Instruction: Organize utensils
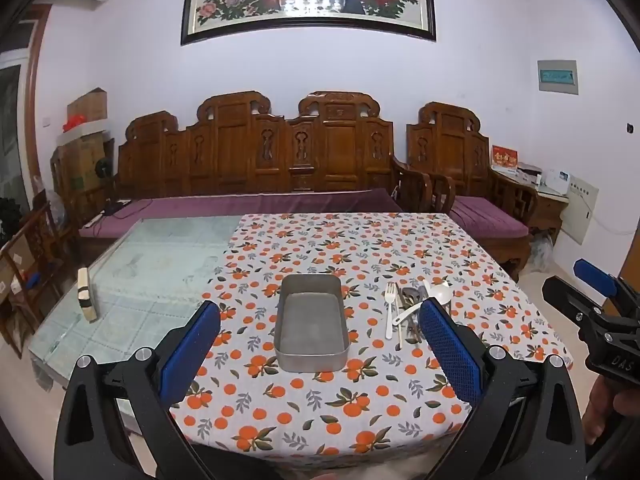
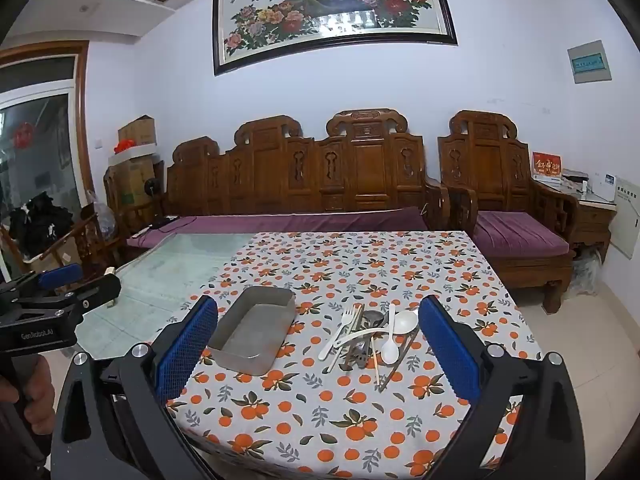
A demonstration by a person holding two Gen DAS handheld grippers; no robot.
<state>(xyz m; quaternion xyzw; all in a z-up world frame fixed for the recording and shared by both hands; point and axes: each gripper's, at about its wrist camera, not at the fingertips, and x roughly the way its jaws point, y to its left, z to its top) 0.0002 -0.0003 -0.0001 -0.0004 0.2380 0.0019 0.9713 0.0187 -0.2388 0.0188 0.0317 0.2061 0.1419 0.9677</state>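
An empty rectangular metal tray [image 1: 310,356] [image 2: 224,350] sits on the orange-patterned tablecloth [image 1: 360,252] [image 2: 360,264]. To its right lies a pile of utensils [image 1: 408,312] [image 2: 368,336]: a white plastic fork [image 1: 390,304] [image 2: 340,330], white spoons [image 2: 404,322], chopsticks and metal pieces. My left gripper [image 1: 320,316] is open and empty, held above the table's near edge in front of the tray. My right gripper [image 2: 318,308] is open and empty, held in front of the utensil pile. Each gripper shows at the edge of the other's view.
The table's left part is bare glass [image 1: 152,272], with a small striped block [image 1: 87,294] near its left edge. A carved wooden sofa with purple cushions [image 1: 256,200] and a matching armchair [image 1: 480,208] stand behind the table.
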